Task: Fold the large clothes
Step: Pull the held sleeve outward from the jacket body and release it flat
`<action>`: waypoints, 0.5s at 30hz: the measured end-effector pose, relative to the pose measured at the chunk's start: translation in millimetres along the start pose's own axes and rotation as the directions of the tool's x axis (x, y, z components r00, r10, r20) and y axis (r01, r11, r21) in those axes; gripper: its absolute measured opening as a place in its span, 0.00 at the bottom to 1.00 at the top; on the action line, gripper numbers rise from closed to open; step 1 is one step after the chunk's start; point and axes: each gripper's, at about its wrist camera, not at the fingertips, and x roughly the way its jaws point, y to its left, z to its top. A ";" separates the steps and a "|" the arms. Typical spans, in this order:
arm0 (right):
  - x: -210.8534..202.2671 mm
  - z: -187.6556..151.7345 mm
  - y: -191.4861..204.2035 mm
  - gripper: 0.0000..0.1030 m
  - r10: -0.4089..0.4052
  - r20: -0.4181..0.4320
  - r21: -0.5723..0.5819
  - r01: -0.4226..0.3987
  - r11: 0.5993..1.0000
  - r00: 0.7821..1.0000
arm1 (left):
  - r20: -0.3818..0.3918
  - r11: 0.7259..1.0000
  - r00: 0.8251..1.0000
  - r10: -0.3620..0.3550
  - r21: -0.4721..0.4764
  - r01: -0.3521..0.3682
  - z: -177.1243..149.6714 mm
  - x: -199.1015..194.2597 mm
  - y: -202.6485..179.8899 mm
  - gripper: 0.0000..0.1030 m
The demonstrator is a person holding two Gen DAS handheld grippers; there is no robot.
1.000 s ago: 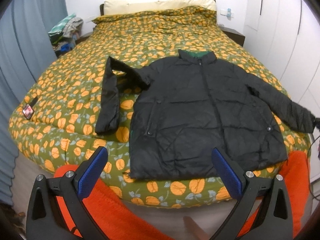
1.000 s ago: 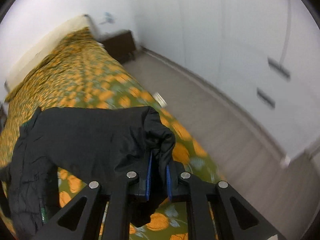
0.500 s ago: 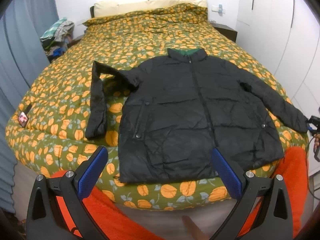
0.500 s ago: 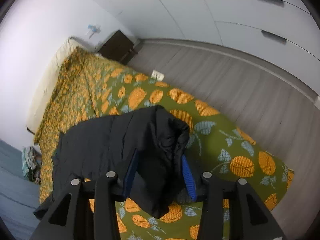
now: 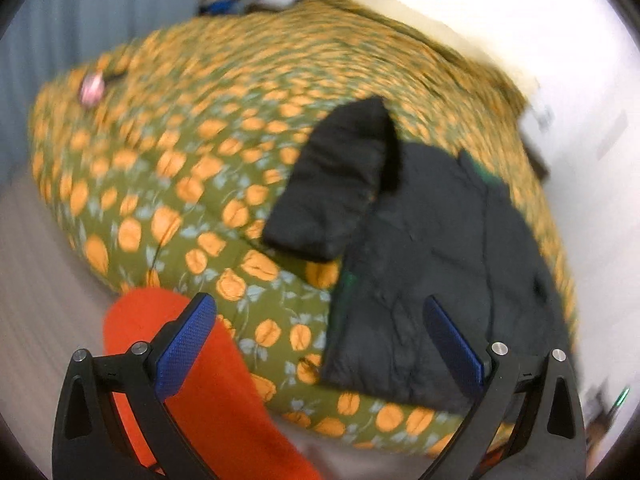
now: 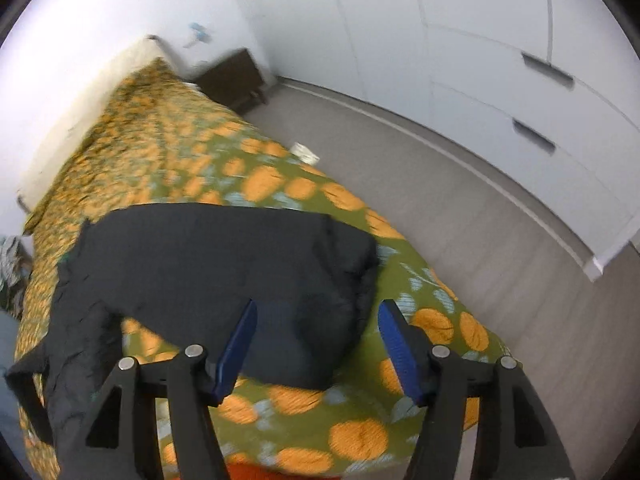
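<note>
Black puffer jacket flat on orange-print bed, looks soft, light, slippery so pinch cuffs/hem; right sleeve cuff between right gripper, jaws opening, pads clear; left gripper wide, empty.

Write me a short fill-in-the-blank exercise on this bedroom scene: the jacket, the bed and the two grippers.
1. The jacket lying on the bed is ____ in colour.
2. The bedspread is green with a pattern of ____ shapes.
3. The left gripper has its jaws wide apart with ____ between them.
4. The right gripper is opening, and the jacket's ____ lies on the bed between its blue pads.

Missing words: black; orange; nothing; sleeve
</note>
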 end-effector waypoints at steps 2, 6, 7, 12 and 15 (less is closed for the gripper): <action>-15.2 -3.5 16.4 0.63 0.023 0.016 -0.034 -0.023 0.999 1.000 | -0.020 0.994 0.998 -0.064 -0.088 0.062 4.9 12.0 14.8 1.00; -34.3 -14.7 65.9 0.63 0.111 0.007 -0.112 -0.109 0.988 0.994 | -0.024 0.975 0.989 -0.145 -0.176 0.139 9.0 49.4 14.0 1.00; -37.3 -18.4 78.3 0.63 0.133 0.001 -0.135 -0.132 0.982 0.991 | -0.034 0.963 0.985 -0.169 -0.216 0.158 11.1 66.7 14.5 1.00; -54.8 -39.7 155.8 0.63 0.257 -0.038 -0.280 -0.257 0.925 0.966 | -0.082 0.841 0.964 -0.252 -0.512 0.176 12.7 149.6 43.0 1.00; -70.6 -61.0 198.1 0.63 0.323 -0.080 -0.372 -0.329 0.868 0.943 | -0.066 0.759 0.954 -0.293 -0.623 0.190 11.4 188.8 57.7 1.00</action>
